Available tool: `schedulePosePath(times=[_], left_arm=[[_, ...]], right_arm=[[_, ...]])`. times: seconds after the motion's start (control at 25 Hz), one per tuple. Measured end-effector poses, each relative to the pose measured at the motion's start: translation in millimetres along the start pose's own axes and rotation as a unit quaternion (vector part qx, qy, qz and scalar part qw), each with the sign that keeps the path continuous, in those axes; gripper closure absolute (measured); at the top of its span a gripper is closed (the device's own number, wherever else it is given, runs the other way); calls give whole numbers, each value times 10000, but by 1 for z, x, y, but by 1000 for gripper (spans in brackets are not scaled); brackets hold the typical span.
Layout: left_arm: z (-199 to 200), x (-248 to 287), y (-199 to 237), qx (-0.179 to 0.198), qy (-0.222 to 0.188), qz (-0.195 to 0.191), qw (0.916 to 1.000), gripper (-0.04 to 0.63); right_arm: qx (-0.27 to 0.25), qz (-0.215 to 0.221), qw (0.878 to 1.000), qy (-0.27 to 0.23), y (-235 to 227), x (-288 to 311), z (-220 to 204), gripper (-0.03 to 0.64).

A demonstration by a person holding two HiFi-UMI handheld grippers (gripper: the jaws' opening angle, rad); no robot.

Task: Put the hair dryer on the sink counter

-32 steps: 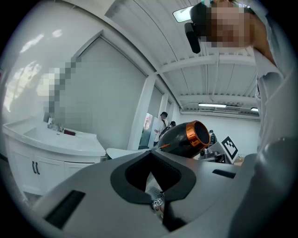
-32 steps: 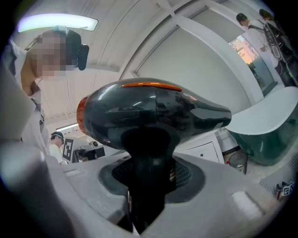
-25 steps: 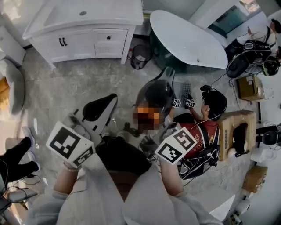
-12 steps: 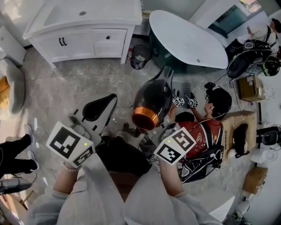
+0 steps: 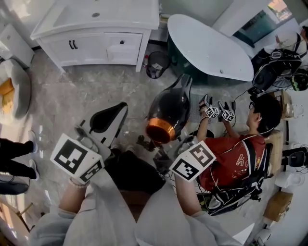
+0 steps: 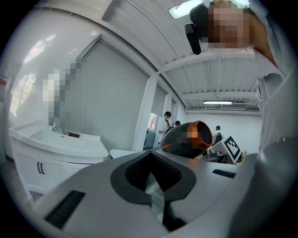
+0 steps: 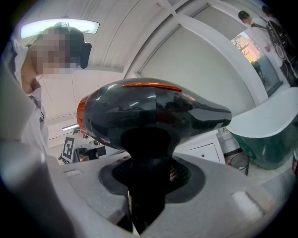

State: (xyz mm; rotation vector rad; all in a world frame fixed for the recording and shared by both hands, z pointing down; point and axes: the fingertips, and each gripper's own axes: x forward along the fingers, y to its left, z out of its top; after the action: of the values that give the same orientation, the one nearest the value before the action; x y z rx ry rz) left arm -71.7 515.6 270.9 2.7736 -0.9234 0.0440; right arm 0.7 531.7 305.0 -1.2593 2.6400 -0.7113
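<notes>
Holding is the word for the last second: the hair dryer (image 5: pixel 168 111) hangs where it hung before, up in the air over the floor, its orange-ringed end turned back toward the wearer; the right gripper (image 5: pixel 179 144) has its jaws clamped on the dark handle, and the right gripper view shows the handle filling the gap between the pads. The left gripper (image 5: pixel 109 119) sits just beside it with jaws pressed together on nothing. What did shift is small: the sink counter (image 5: pixel 120 14) has slid slightly rightward in the head view, which suggests a turn of the head and not a step; the bystander in the red shirt (image 5: pixel 231 154) has drifted right with arms raised. For the task this means little gain; the hair dryer is well apart from the sink counter, so the carry across the floor and the set-down are both likely ahead.
</notes>
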Motion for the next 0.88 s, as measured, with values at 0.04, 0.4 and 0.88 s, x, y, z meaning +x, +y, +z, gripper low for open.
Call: schedulePosePath(times=[0.04, 0.4, 0.88], left_arm=[[0, 0, -1, 0, -14, 34, 10000, 592], [-3, 2, -8, 71, -159, 239, 9996, 592], [-3, 21, 31, 48, -192, 387, 9991, 592]], right_arm=[[-7, 25, 10000, -2, 0, -1, 0, 462], [-139, 211, 9997, 37, -4, -3, 1, 462], [-136, 160, 9998, 69, -34, 27, 7, 462]])
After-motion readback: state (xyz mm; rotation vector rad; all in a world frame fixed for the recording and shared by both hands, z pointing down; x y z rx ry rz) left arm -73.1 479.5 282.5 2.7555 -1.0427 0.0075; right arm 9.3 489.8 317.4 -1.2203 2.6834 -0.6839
